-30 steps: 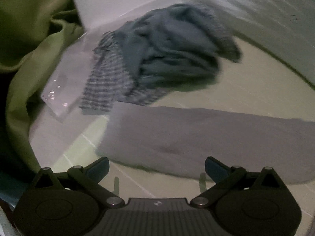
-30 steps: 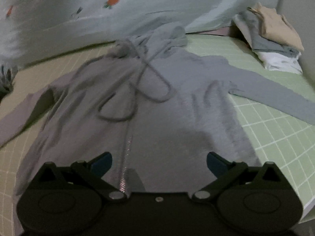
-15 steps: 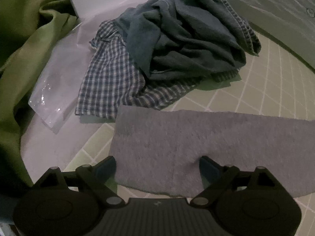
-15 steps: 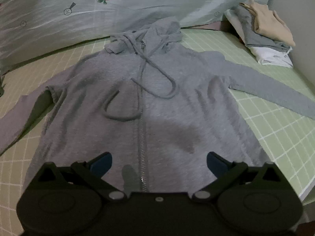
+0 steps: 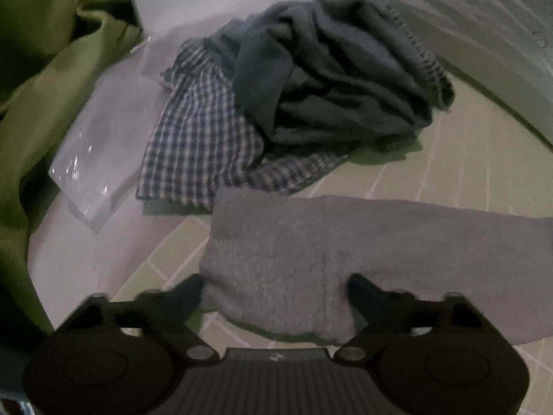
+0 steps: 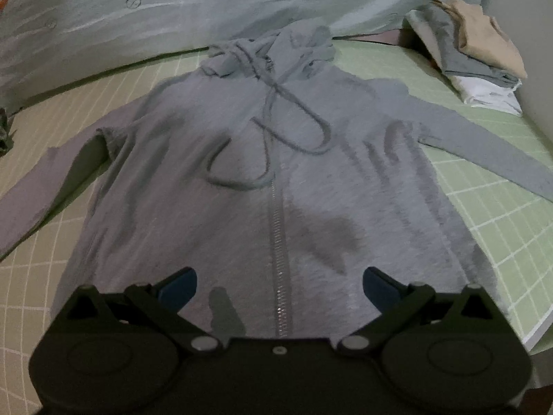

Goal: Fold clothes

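Observation:
A grey zip-up hoodie (image 6: 276, 180) lies spread flat, front up, on a green checked mat (image 6: 490, 207), hood at the far end and both sleeves stretched out. My right gripper (image 6: 279, 285) is open and empty above the hem near the zipper. In the left wrist view the hoodie's left sleeve cuff (image 5: 276, 259) lies flat on the mat. My left gripper (image 5: 274, 288) is open, its fingers on either side of the cuff end, close to the fabric.
A crumpled pile of a blue-grey garment (image 5: 338, 76) on a checked shirt (image 5: 200, 145) lies just beyond the cuff, beside a clear plastic bag (image 5: 93, 159) and green fabric (image 5: 52, 86). Folded clothes (image 6: 477, 58) are stacked at the far right. A carrot-print quilt (image 6: 172, 7) lies behind.
My left gripper has moved forward and down onto the sleeve cuff, which now sits between its open fingers. My right gripper has shifted slightly over the hem.

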`<state>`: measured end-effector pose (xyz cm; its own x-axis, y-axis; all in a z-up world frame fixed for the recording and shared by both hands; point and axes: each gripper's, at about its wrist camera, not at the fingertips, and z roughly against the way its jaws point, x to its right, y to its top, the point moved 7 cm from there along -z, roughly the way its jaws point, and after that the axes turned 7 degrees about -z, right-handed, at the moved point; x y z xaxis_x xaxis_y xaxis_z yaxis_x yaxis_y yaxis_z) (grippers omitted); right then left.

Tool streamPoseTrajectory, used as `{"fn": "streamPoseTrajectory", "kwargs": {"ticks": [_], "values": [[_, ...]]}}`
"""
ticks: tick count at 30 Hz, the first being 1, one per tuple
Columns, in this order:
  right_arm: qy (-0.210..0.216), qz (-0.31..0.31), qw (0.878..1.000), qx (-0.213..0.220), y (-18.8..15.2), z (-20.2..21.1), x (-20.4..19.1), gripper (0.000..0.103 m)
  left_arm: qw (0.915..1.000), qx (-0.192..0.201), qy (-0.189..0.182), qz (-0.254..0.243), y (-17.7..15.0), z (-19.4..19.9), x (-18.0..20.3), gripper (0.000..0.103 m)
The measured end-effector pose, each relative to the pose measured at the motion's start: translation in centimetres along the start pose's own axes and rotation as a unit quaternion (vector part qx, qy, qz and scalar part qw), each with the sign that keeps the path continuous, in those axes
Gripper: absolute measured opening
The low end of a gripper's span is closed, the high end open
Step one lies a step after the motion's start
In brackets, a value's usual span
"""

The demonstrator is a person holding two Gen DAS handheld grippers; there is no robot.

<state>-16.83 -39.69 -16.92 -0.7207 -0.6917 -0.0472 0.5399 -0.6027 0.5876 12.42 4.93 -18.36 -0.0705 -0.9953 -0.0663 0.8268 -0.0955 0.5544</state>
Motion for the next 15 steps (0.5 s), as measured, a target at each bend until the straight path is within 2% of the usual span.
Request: {"fn": "streamPoseTrajectory", "kwargs": {"ticks": [3, 6, 7, 11, 15], "values": [[0.003, 0.003, 1.000, -0.005, -0.3, -0.2, -0.4, 0.103, 0.9998, 0.011, -0.008, -0.012, 0.1, 0.5, 0.8, 0.050], [0.005, 0.005, 1.000, -0.009, -0.5, -0.5, -0.6, 0.103, 0.9997, 0.014, -0.015, -0.013, 0.5, 0.5, 1.1, 0.024], [0.005, 0.005, 1.000, -0.011, -0.5, -0.6, -0.6, 0.103, 0.9997, 0.014, -0.016, -0.011, 0.6, 0.5, 1.0, 0.021], [-0.003, 0.001, 1.000, -0.020, -0.7, -1.0, -0.2, 0.103, 0.9997, 0.010, -0.005, 0.021, 1.2, -0.1, -0.7, 0.021], [-0.012, -0.022, 0.999, -0.021, -0.9, -1.2, 1.4, 0.103, 0.9995, 0.009, 0.004, 0.030, 1.5, -0.1, -0.8, 0.021]]}}
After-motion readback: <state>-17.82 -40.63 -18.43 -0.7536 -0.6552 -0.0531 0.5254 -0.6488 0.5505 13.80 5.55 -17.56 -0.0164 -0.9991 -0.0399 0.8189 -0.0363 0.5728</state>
